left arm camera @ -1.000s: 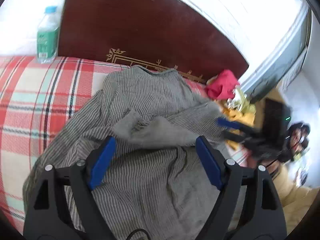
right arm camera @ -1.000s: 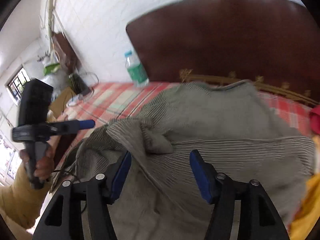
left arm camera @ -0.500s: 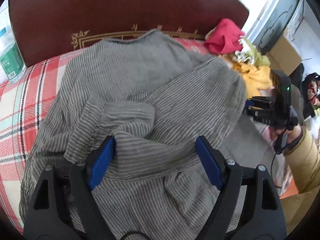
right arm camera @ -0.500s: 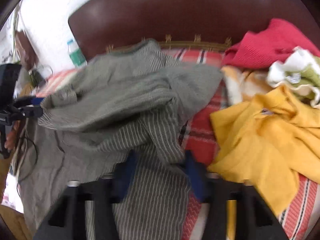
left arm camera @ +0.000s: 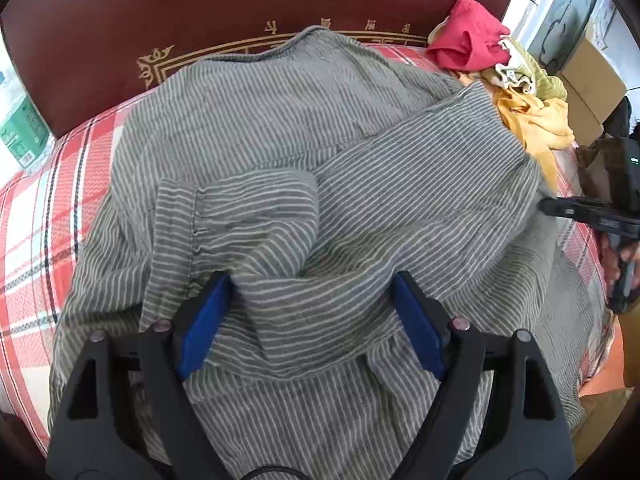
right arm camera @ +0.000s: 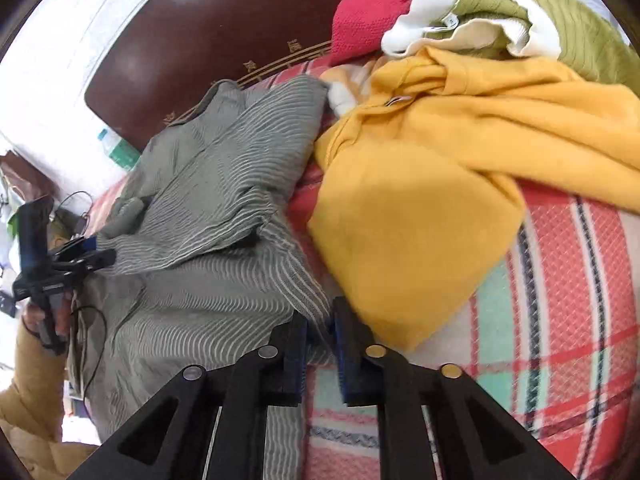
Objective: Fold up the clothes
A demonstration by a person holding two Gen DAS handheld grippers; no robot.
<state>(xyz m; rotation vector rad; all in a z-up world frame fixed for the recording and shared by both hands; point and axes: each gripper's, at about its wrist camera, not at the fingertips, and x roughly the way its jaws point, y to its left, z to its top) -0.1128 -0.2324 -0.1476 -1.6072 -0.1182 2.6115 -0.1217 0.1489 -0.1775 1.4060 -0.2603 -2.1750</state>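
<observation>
A grey striped shirt (left arm camera: 304,184) lies spread and rumpled on the plaid bed cover, a sleeve folded over its middle. My left gripper (left arm camera: 310,312) is open just above the shirt's lower part, blue pads wide apart over a fold. In the right wrist view the shirt (right arm camera: 224,184) lies to the left and my right gripper (right arm camera: 320,336) is shut on its right edge, the striped hem pinched between the pads. The right gripper also shows at the right edge of the left wrist view (left arm camera: 592,216), and the left gripper at the left of the right wrist view (right arm camera: 86,256).
A pile of clothes sits at the bed's far right: a yellow top (right arm camera: 440,184), a red knit (left arm camera: 468,40), an olive and white garment (right arm camera: 520,12). A dark wooden headboard (left arm camera: 200,16) stands behind. A water bottle (left arm camera: 22,128) stands at the far left. A cardboard box (left arm camera: 592,88) stands right.
My right gripper has swung right to the shirt's right edge and shut on it. My left gripper has come lower and closer over the shirt, still open.
</observation>
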